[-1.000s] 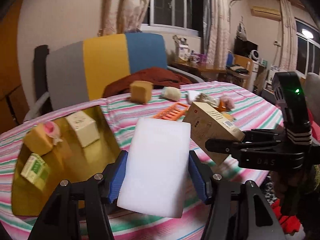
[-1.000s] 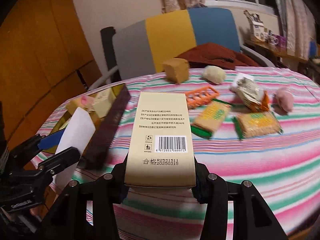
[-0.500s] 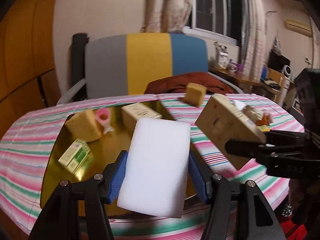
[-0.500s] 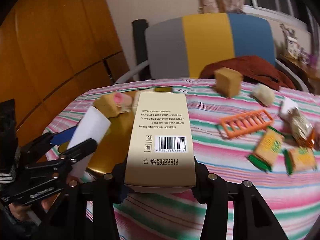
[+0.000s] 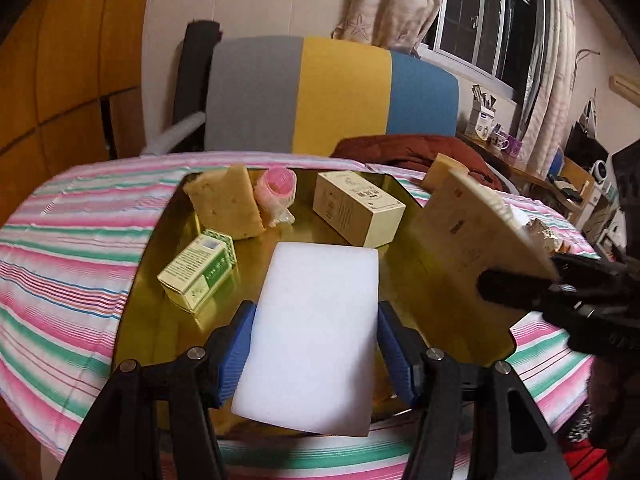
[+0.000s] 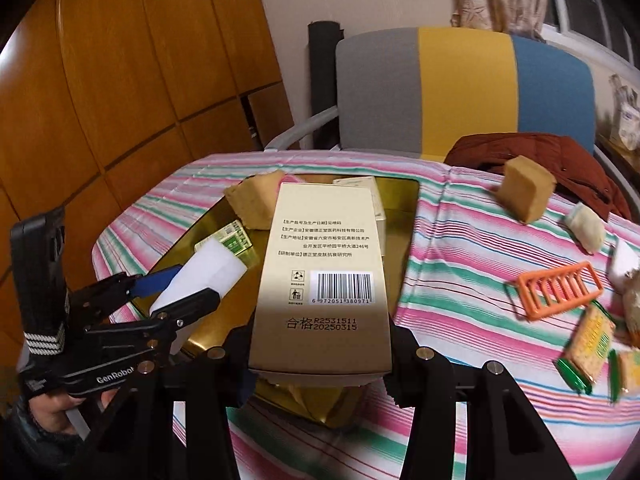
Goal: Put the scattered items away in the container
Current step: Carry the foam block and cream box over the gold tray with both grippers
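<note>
Right wrist only: orange rack; biscuit packets outside tray

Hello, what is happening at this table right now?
A person is tidying items into a gold tray, with a hand-held gripper in each hand. The left hand-held gripper holds a white block over the tray; the right hand-held gripper holds a tan barcode box beside it. Two small boxes, a sponge and a pink item already lie inside. Snack packets and an orange rack wait on the striped cloth.
</note>
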`<state>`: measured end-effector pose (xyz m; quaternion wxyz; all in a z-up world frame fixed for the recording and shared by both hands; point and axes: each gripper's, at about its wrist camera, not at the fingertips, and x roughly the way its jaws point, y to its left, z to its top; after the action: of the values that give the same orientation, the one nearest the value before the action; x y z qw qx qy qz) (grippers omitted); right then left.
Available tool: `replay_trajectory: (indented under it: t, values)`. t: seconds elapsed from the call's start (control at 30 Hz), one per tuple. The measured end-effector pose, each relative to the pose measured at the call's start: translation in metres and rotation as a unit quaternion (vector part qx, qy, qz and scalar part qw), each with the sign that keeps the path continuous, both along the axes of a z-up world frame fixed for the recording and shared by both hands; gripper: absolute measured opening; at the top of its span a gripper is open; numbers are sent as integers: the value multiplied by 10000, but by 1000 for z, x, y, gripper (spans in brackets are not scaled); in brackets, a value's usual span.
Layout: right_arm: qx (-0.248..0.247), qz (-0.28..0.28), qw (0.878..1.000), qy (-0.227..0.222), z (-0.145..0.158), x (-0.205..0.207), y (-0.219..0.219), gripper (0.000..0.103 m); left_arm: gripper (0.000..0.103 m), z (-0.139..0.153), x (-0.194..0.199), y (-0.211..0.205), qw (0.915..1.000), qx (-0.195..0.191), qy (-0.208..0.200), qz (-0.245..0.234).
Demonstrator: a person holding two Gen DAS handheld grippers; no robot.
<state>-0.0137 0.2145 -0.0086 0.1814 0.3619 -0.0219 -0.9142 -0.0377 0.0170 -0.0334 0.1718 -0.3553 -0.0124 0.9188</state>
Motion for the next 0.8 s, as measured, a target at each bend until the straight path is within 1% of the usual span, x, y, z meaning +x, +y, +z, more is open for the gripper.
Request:
replay_trajectory:
  t: [0.03, 0.17, 0.27, 0.37, 0.47, 0.67, 0.8]
  values:
    - [56, 52, 10000, -53, -3, -3, -5, 50, 61, -1, -4, -1, 10000, 43, -69, -11]
    - [240, 178, 9993, -208, -13, -13, -16, 50, 61, 0, -20, -5, 9998, 12, -198, 45]
    - [450, 176, 9985, -266, -17, -20, -22, 50, 61, 2, -36, -6, 9995, -31, -312, 45]
    - [622, 139, 9975, -292, -19, -30, -24, 50, 61, -1, -56, -2, 9985, -89, -532, 13]
    - [626, 83, 9974, -339, -23, -39, -24, 50, 61, -8, -73, 3, 9969, -25, -786, 16]
    - [817, -83, 9958, -402, -36, -55, -22, 51, 62, -14, -96, 8, 9933, 164, -1137, 99]
    - [701, -101, 9968, -375, -40, -58, -20, 51, 63, -18, -114, 15, 9910, 179, -1316, 181]
